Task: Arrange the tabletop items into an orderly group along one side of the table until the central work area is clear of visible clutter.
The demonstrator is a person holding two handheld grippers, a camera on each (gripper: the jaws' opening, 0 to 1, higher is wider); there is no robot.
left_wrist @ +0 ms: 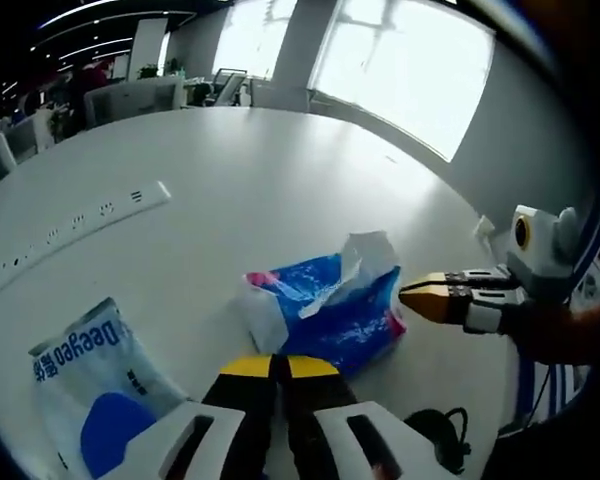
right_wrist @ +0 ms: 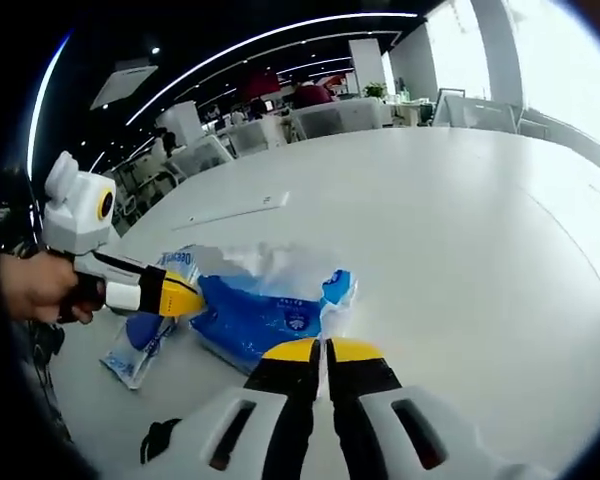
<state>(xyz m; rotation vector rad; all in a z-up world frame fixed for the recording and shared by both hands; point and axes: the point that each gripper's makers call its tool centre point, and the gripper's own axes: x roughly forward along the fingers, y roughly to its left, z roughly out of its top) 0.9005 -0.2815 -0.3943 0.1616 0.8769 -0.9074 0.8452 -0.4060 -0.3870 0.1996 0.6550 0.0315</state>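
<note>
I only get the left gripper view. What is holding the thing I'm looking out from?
Observer: In the right gripper view, a person's hand grips the left gripper by its handle.
Operator: Where does its tip point?
Observer: At one end of the blue pack, just above the pale pack lying beside it.
Operator: Has the other one grabbed anything?
Observer: No. The right gripper has its jaws shut together with nothing between them.

"Deeyeo" on white-blue tissue pack (left_wrist: 92, 385)
</note>
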